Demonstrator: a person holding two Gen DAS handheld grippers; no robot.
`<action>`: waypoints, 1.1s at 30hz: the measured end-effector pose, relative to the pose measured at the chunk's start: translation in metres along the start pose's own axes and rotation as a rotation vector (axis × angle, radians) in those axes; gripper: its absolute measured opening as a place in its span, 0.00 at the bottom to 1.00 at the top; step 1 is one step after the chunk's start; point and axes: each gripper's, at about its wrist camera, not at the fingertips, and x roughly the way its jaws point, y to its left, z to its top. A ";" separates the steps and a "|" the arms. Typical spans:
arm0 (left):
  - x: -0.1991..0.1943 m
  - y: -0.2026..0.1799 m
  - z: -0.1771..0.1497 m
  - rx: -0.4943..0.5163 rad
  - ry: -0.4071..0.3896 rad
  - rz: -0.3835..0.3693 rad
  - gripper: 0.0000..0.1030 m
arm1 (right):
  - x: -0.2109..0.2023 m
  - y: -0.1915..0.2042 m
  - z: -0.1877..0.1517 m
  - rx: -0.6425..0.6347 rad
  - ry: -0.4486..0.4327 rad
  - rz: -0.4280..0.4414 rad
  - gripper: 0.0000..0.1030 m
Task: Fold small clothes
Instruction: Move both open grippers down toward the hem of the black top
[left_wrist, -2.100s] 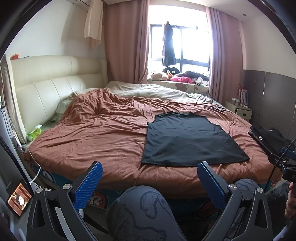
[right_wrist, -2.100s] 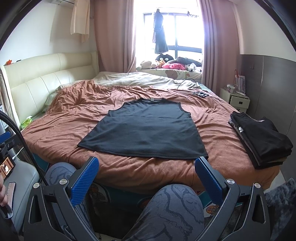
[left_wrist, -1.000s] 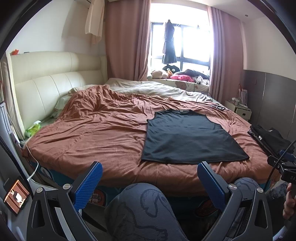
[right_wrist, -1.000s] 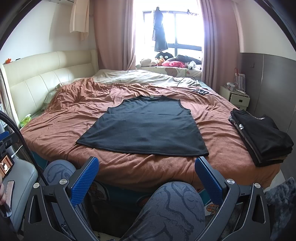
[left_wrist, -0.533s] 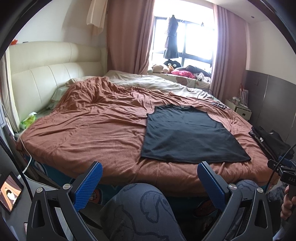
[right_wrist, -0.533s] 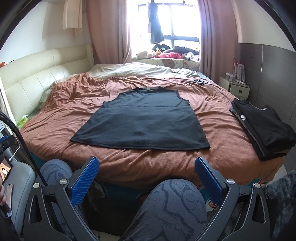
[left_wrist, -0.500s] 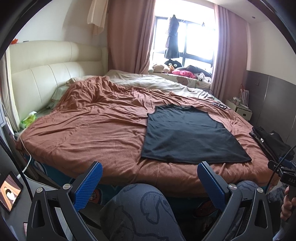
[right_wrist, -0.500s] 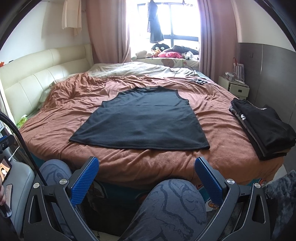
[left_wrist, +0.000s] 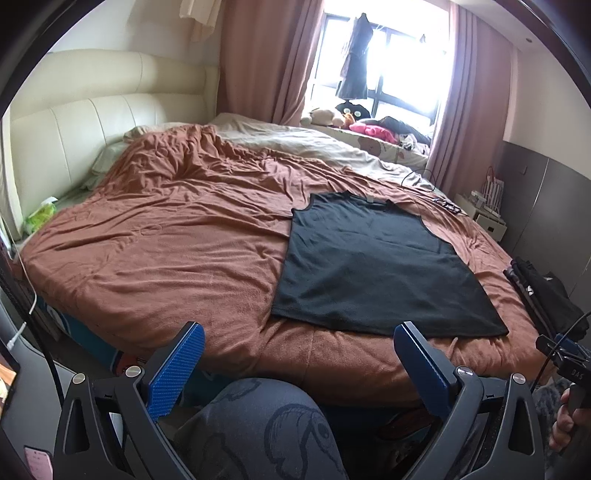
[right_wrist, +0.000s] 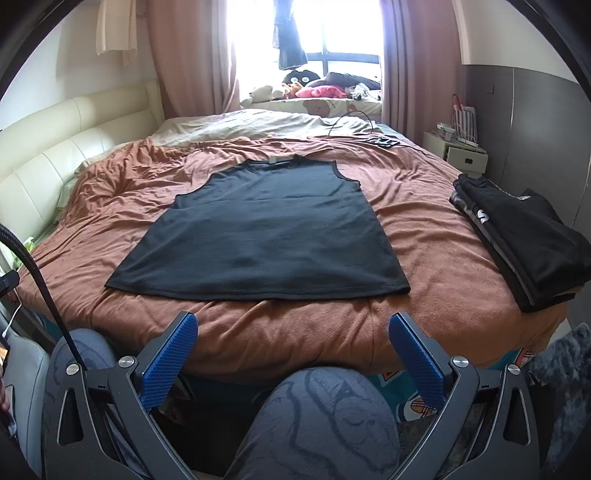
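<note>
A black sleeveless top (left_wrist: 373, 266) (right_wrist: 266, 232) lies spread flat on the rust-brown blanket (left_wrist: 177, 251) (right_wrist: 417, 229), hem toward me and neck toward the window. My left gripper (left_wrist: 301, 332) hangs open over a knee just short of the bed's near edge, left of the top's hem. My right gripper (right_wrist: 291, 321) is open too, nothing between its blue fingers (right_wrist: 170, 354), centred just below the hem.
A stack of folded black clothes (right_wrist: 524, 240) (left_wrist: 543, 291) sits on the bed's right edge. The person's patterned knees (right_wrist: 321, 421) (left_wrist: 258, 432) fill the space under both grippers. A cream headboard (left_wrist: 85, 129) is at left, a nightstand (right_wrist: 461, 151) and a cable with a phone (right_wrist: 380, 141) far right.
Both grippers have risen and moved closer to the bed, so the top looks larger and more from above. The garment has not moved, and both grippers stayed open.
</note>
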 end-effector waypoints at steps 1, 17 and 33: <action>0.004 0.000 0.002 0.002 0.008 0.000 1.00 | 0.003 -0.001 0.002 0.002 0.003 -0.004 1.00; 0.082 0.004 0.022 0.069 0.159 0.038 1.00 | 0.062 -0.024 0.031 0.043 0.075 -0.062 1.00; 0.172 0.025 0.024 0.016 0.343 -0.001 0.61 | 0.116 -0.073 0.046 0.152 0.150 -0.080 0.97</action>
